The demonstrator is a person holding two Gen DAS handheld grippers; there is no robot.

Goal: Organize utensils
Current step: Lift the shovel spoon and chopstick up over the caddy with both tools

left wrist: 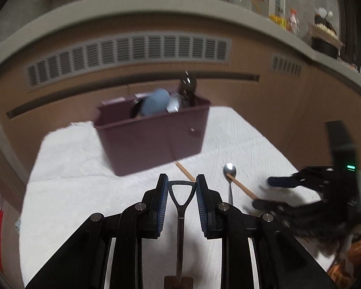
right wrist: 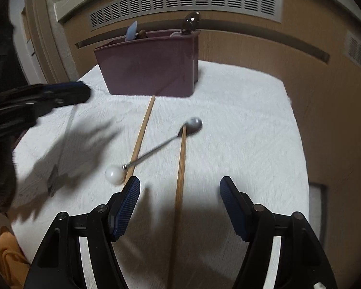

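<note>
left gripper [left wrist: 182, 187] clenched on shovel-shaped spoon [left wrist: 180, 219], in front of maroon caddy [left wrist: 154, 139] | right gripper [right wrist: 180, 190] released, straddling chopstick [right wrist: 179, 183] | ball-ended spoon [right wrist: 156, 149] before caddy on white cloth [right wrist: 240, 120]

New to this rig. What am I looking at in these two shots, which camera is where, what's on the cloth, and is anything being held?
No robot arm here: a person holds a two-finger tool in each hand, with a fisheye camera on each looking along its fingers.

Left wrist view: the left tool is shut on a shovel-handled utensil, gripping its triangular handle. The right tool shows at the side.

Right wrist view: the right tool is open and empty, above one of two wooden chopsticks.

On the white cloth lie the chopsticks and a metal spoon with a white ball end. Behind stands a maroon organizer bin already holding some utensils.
</note>
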